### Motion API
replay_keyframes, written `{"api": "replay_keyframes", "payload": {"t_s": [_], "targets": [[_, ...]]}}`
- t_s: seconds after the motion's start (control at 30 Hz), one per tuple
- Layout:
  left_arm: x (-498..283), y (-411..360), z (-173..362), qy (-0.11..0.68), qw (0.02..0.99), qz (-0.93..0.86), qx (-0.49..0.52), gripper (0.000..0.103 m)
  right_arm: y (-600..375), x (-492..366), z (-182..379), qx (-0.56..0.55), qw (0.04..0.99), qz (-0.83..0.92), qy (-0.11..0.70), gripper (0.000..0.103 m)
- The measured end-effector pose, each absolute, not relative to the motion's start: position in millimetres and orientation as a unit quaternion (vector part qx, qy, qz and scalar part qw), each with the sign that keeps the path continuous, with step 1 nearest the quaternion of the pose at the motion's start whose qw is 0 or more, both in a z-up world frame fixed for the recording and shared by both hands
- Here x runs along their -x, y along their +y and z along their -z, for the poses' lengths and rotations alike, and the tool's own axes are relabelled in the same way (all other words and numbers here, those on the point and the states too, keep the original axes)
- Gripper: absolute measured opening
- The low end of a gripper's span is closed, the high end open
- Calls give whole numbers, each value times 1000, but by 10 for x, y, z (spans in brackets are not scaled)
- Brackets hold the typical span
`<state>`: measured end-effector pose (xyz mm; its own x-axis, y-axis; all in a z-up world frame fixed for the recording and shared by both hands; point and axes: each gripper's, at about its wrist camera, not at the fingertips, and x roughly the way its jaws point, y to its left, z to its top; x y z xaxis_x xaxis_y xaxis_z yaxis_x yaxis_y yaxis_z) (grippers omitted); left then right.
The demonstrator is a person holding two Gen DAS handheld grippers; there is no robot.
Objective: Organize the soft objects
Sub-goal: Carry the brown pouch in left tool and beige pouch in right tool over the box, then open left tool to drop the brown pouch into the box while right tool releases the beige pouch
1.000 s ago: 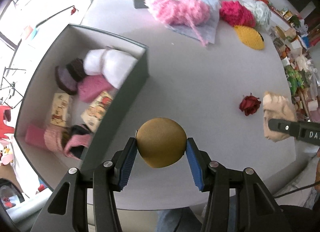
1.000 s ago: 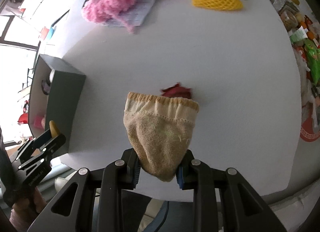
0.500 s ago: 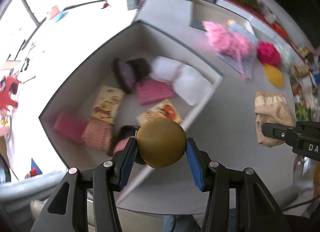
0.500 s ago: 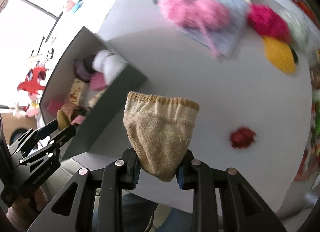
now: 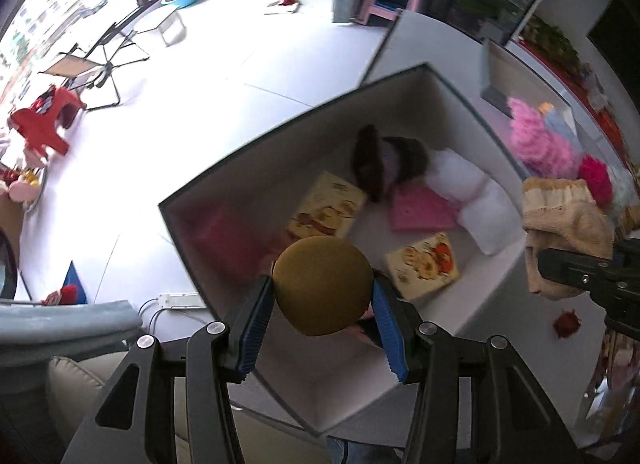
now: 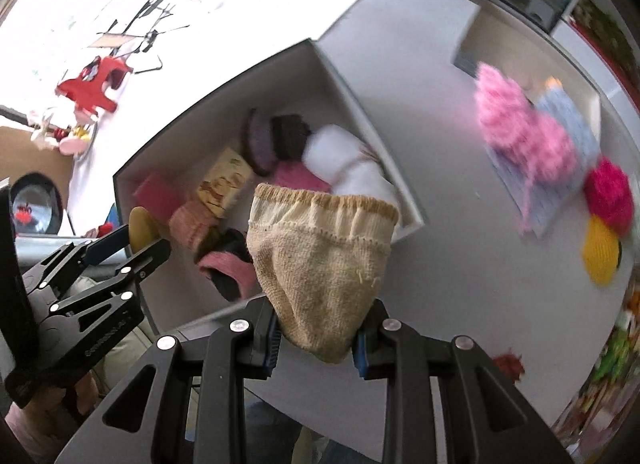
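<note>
Left hand-held gripper [image 5: 322, 306] clamps a mustard round sponge [image 5: 322, 284] over the open box [image 5: 280, 128]; right hand-held gripper [image 6: 316, 338] pinches a beige knit sock [image 6: 320, 260] beside it.

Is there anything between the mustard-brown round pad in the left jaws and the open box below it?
Nothing visible blocks it. The round pad hangs over the box, which has no lid; soft items already lie on its floor.

My right gripper [image 6: 316, 338] pinches a beige knitted sock [image 6: 320, 260] above the box [image 6: 360, 108] edge, while my left gripper [image 6: 146, 242] clamps a mustard pad [image 6: 140, 226] beside it
</note>
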<state>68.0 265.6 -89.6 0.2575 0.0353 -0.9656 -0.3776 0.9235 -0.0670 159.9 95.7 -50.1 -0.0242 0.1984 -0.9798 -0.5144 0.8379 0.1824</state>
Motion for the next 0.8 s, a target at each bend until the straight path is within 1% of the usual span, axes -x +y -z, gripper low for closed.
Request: {"api": "replay_keyframes", "payload": {"t_s": [0.4,0.8], "targets": [[-889,2820,1092,604,765,-164,151,52,1510,-1718,574,150,678,-278,664,31],[-995,2853,1281,622,747,-178,150,52,1711,-1817,799,164,663,-268,679,31]]}}
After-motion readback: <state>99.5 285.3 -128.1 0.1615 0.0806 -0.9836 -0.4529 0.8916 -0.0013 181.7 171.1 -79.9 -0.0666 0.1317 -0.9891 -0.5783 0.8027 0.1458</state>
